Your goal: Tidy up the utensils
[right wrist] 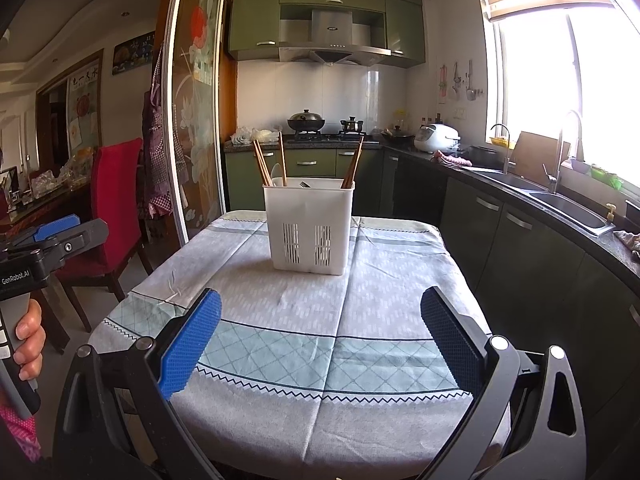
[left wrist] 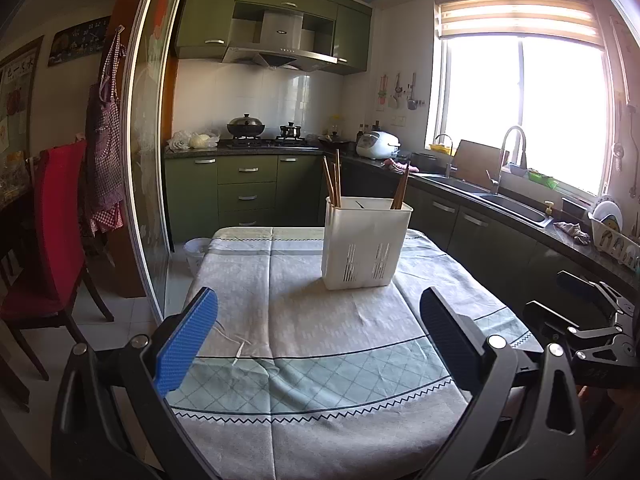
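Upright on the patterned tablecloth [right wrist: 304, 304]: white slotted plastic utensil caddy [right wrist: 308, 228] holding stiff, light wooden chopsticks [right wrist: 264, 162]. Left gripper [left wrist: 316, 340] and right gripper [right wrist: 320, 340] near it, spread, empty. Best pinched mid-shaft; probably slippery.

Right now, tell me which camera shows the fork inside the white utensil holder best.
The right wrist view: fork tines show above the rim of the white utensil holder, between the chopstick groups. The left wrist view shows the holder but only a dark sliver inside; no fork can be made out.
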Motion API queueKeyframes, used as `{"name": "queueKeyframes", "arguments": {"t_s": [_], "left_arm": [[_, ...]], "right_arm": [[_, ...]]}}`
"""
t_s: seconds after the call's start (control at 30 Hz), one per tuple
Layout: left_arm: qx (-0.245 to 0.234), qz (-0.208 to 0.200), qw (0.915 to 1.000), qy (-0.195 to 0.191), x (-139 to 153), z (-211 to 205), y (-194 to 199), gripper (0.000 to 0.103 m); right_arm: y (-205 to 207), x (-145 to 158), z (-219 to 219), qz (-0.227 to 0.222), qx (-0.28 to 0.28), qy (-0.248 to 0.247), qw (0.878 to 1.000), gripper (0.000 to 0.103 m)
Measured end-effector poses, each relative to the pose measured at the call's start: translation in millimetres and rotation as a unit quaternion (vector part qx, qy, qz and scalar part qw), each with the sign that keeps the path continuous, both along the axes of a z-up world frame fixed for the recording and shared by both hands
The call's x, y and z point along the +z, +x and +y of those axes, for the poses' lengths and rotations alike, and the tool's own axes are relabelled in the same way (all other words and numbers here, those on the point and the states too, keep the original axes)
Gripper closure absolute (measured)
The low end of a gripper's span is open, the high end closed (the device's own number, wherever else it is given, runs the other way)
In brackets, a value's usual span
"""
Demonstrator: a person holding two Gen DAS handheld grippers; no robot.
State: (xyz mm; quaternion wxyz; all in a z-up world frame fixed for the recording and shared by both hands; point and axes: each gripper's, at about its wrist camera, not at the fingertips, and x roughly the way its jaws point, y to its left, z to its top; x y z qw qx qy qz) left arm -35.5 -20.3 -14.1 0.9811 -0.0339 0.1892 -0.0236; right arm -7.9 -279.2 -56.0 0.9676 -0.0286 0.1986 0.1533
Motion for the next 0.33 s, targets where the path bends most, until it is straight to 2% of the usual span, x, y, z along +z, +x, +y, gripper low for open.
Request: {"name": "queueKeyframes", "arguments": {"t_s": [0.17,0.33], "left_arm": [[-0.003,0.009,0.9999,-0.008,-0.5,4.7,2.4,0.007],[0.013,0.013,0.9998,-0.003,-2.4,7.7,4.8,0.007]], "right_arm": [[0.0,0.1,0.4,0.000,-0.001,0.001,1.000,0.005],[0.0,0.0,0.7,0.000,-0.001,0.000,1.000,0.005]]}}
